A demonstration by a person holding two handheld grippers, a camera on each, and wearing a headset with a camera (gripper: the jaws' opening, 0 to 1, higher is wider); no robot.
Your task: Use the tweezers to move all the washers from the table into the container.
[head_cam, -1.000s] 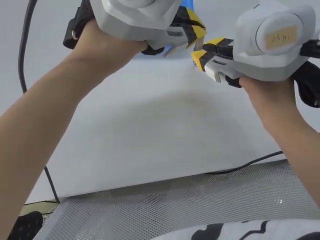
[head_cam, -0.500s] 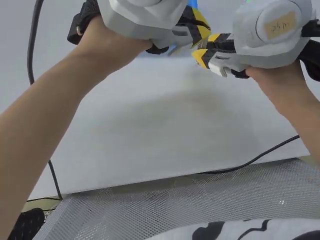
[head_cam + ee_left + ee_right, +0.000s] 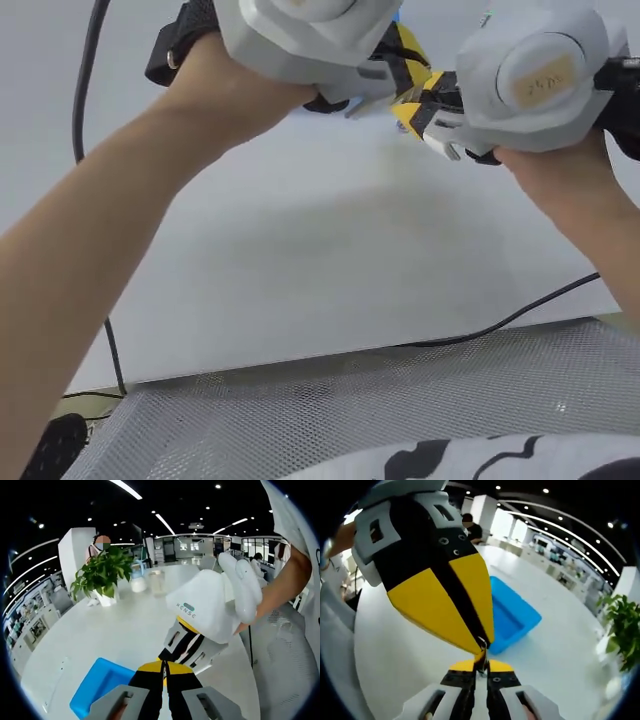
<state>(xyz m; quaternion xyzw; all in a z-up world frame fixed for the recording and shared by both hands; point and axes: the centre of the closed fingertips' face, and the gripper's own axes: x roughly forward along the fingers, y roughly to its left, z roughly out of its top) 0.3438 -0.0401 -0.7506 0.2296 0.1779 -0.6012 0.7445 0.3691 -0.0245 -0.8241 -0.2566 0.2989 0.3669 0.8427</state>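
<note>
White bench [image 3: 300, 260] in an open-plan office, plant [image 3: 102, 572] at the far end, cable [image 3: 85, 90] trailing off at upper left of the head view.

Left gripper [image 3: 164, 670] and right gripper [image 3: 481, 672] are held up at top centre of the head view, nose to nose, tips touching or nearly so. Left fingers [image 3: 440, 605]: pressed together, just a dark seam between the yellow pads. Right fingers [image 3: 462, 685]: same, closed to a seam. A metal sliver [image 3: 481, 652] sits right where the two sets of tips meet. It could be the tweezers, but it's too small to tell, and I can't tell which side actually has it.

Blue container [image 3: 512, 612] is on the bench just beyond the tips, centre right of the right gripper view, lower left of the left gripper view.

Looks like a regrip or handover, so my advice:
- keep both noses on one line
- don't let go on one side until the other has a firm pinch
- grip mid-shank and leave the working end free
- do it low over the bench, so a drop stays close

Versus 1 s ago: the whole head view has shifted (cable and bench edge slid), so that's head motion. The grippers are still tip to tip, less blue shows behind the left one, and the right one has rolled a bit.
</note>
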